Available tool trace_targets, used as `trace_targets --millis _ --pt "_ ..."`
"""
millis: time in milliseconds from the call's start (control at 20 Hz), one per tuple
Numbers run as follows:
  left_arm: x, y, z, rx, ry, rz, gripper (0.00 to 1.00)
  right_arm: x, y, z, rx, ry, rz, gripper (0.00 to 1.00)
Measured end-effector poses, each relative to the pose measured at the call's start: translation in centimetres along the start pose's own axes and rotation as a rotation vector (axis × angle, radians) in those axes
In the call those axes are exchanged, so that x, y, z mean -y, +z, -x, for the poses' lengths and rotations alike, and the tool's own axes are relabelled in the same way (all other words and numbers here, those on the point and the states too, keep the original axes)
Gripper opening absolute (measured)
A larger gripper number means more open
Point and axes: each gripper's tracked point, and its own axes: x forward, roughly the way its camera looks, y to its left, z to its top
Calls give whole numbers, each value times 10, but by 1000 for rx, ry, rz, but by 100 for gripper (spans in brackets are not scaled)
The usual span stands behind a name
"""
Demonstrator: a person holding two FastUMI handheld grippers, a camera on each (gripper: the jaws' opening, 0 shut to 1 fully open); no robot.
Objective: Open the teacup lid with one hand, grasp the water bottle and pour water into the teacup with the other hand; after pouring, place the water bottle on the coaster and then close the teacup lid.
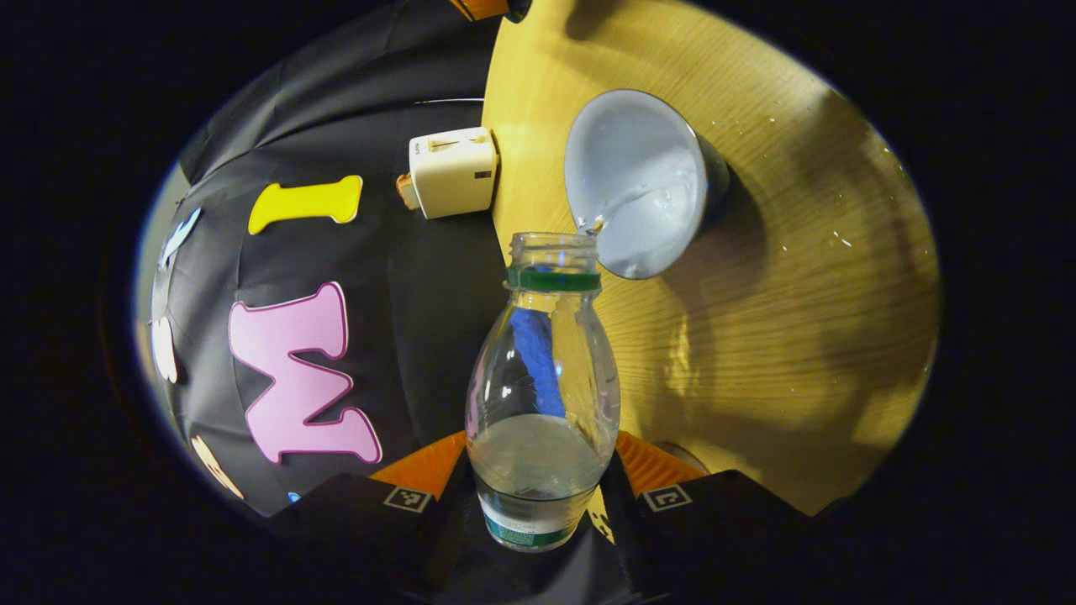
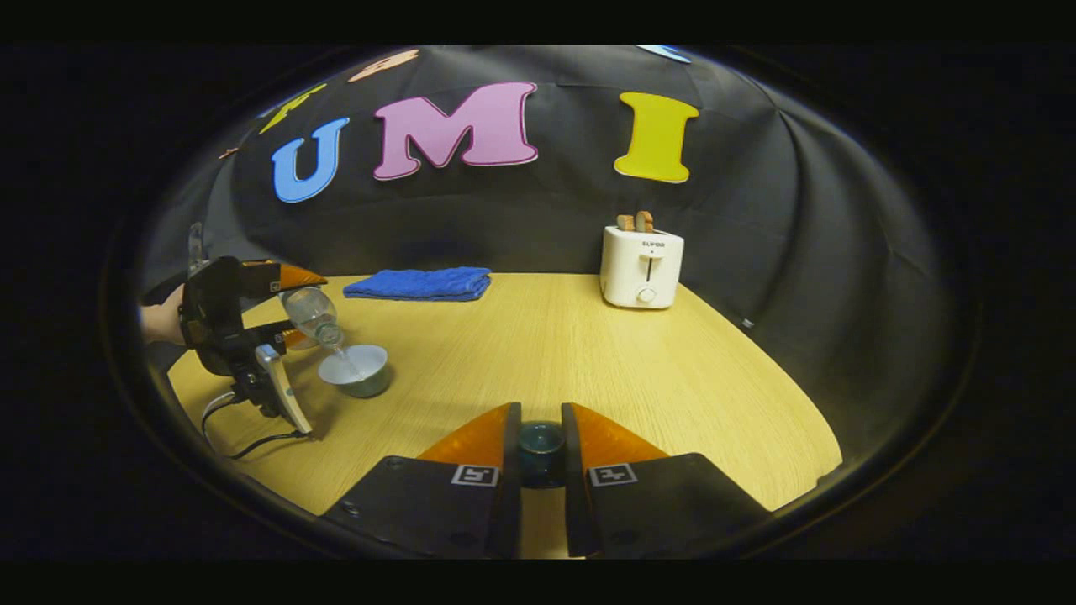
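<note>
Pouring under way, lid held off.
The left gripper (image 1: 538, 496) is clamping the water bottle (image 1: 542, 395), both fingers pressing its sides, and tipping its uncapped mouth over the teacup (image 1: 639, 185) on the table (image 1: 799, 336); water is running in. The right gripper (image 2: 540, 441) is gripping the dark teacup lid (image 2: 540, 445) well apart from the cup.

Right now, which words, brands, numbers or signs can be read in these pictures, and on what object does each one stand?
Toaster: a short brand word on the front, too small to read.
Bottle: green and white label at its base, print too blurred to read.
Left claw: square black-and-white code tags, no words.
Nothing reads clearly.
</note>
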Motion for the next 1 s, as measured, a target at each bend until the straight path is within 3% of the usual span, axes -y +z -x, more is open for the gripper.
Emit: trace_targets --millis 100,450,500,600,1000 --pt "-1 2 1 4 5 -17 76 -1 0 0 1 4 0 24" --pt "-14 -2 -4 8 17 -105 76 1 2 1 8 2 -3 24" --pt "-16 -3 -4 10 19 -111 76 1 3 2 10 2 -3 19" --pt "-19 -2 -3 18 23 -119 76 1 2 2 9 4 -1 24" --pt "-22 -6 -9 20 14 -169 76 -10 8 2 18 38 21 24"
